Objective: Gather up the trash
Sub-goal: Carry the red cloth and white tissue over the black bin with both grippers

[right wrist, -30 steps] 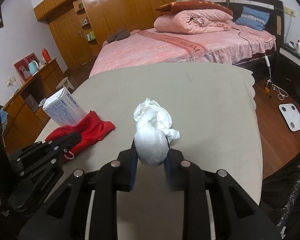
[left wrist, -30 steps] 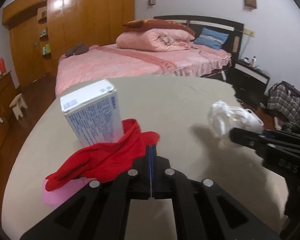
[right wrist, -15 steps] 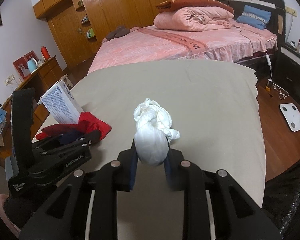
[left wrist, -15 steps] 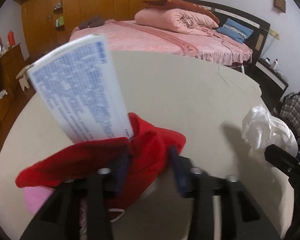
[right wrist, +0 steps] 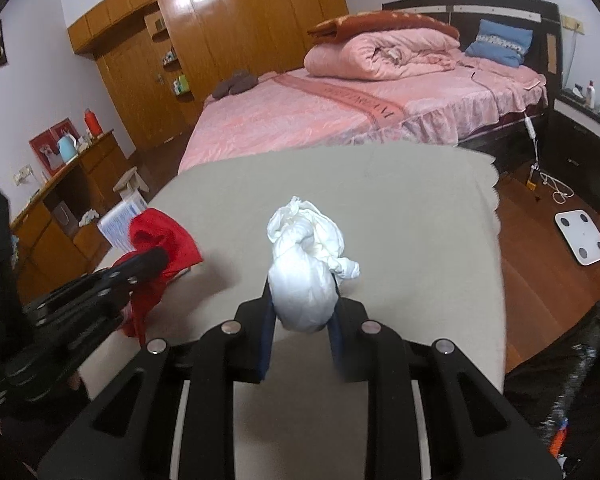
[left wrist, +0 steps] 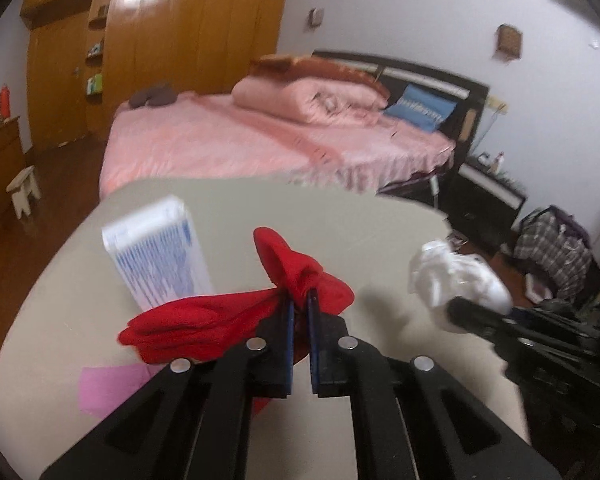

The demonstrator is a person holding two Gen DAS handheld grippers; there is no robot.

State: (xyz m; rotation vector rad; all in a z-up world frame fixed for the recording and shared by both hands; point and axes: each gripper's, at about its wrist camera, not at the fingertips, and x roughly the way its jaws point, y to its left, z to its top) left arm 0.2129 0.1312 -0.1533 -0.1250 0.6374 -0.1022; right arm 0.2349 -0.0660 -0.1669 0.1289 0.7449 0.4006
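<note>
Half a second ago the left hand-held gripper (left wrist: 299,312) stood with open jaws around the red cloth (left wrist: 236,316); now its jaws have closed on a fold of it, and the cloth hangs lifted from the pads, its loose end trailing to about 8 o'clock over a pink sheet (left wrist: 104,388). The white and blue box (left wrist: 156,256), at about 10 o'clock from this gripper, stands beside the cloth on the counter (left wrist: 340,216). The right hand-held gripper (right wrist: 302,308) holds the white crumpled bundle (right wrist: 304,272) between its pads as it did a second ago, the jaws narrow around it and the bundle raised over the counter. For the task this means, I think, that both hands now carry one piece of trash, and the next step is to bring them to a bin; a black bag (right wrist: 572,384) at about 4 o'clock in the right view may be that place, but I cannot tell. The counter is covered in plain beige. Behind it is a bed (right wrist: 320,116) with pink covers and a folded quilt, a wooden wardrobe (right wrist: 220,32) at 11 o'clock, and a white scale (right wrist: 582,236) on the wooden floor.
</note>
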